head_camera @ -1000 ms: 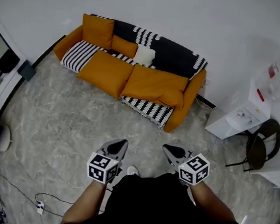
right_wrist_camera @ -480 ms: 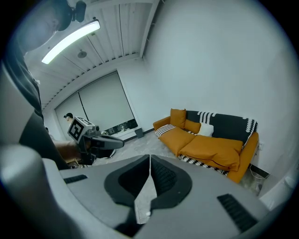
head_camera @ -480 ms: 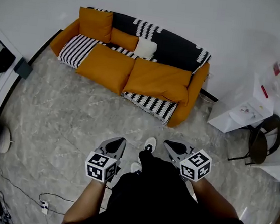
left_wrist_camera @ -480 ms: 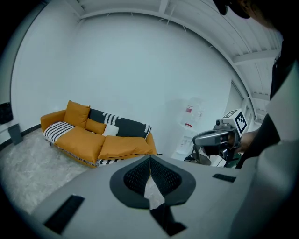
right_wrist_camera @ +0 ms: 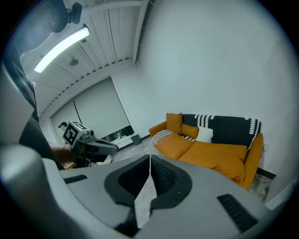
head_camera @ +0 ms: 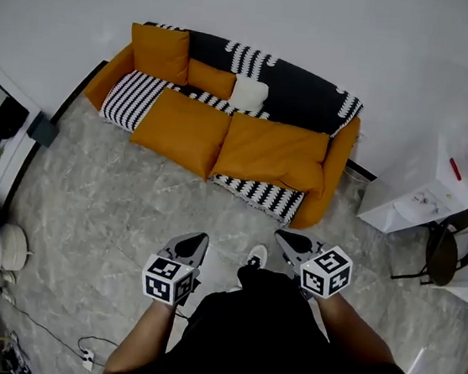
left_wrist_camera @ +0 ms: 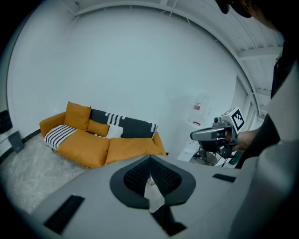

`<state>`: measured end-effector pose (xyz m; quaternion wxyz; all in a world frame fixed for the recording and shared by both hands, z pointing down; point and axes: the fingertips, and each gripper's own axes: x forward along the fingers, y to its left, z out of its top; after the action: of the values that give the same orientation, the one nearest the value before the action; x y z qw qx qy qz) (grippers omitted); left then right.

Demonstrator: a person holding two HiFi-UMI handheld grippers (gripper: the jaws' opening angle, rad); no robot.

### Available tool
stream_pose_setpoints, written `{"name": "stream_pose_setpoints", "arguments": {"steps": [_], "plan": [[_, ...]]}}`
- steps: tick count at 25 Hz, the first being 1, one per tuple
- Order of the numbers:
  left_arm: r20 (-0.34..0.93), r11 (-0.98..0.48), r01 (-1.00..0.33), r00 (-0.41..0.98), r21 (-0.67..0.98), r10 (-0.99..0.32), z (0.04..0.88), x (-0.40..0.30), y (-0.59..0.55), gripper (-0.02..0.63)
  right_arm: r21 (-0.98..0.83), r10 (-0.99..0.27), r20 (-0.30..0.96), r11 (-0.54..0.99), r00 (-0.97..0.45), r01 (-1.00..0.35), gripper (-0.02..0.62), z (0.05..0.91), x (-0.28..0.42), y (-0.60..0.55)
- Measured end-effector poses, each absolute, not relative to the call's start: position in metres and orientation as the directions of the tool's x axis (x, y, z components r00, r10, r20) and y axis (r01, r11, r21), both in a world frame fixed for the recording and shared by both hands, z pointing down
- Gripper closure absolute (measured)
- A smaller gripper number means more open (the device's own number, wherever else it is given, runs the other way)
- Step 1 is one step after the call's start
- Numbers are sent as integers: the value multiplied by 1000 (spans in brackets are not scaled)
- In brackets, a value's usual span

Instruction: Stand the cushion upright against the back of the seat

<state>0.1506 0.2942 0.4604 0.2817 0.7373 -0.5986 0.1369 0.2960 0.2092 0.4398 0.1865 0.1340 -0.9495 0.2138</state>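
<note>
Left gripper: jaws pressed together, nothing between them; held over the floor, pointing toward the sofa
Right gripper: jaws closed tip to tip, empty; level with the left one, a white shoe between the two
Floor: grey, marbled
Sofa: orange, well apart from both grippers; black-and-white throw over the back
Large orange cushions: two, flat on the seat, side by side
Back: orange square cushion upright in the left corner; white pillow leaning mid-back

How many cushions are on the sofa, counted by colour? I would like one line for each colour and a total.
Orange cushions: 4 (upright, small, two large lying flat)
White cushion: 1
Total: 5
</note>
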Motion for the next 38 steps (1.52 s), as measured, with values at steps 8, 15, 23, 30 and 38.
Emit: {"name": "stream_pose_setpoints", "arguments": {"steps": [8,15,23,30,38], "plan": [[495,-151,-967,237,206,-836,433,118,196,589,-369,-209,414,851,-886,-373,558,452,272,112],[538,-94,-971,202,221,-818,465,87,152,589,-371,-223,424,841,-878,-393,558,467,263,59],[617,-194,-960,279,203,-736,494,62,109,589,-383,-292,519,760,-803,-524,558,508,273,22],[703,-323,-924,370,207,-607,548,13,51,589,-293,-372,675,657,-637,-695,558,558,284,-10],[769,-377,-888,428,262,-475,637,-34,5,589,-124,-405,834,524,-374,-843,557,642,316,-24]]}}
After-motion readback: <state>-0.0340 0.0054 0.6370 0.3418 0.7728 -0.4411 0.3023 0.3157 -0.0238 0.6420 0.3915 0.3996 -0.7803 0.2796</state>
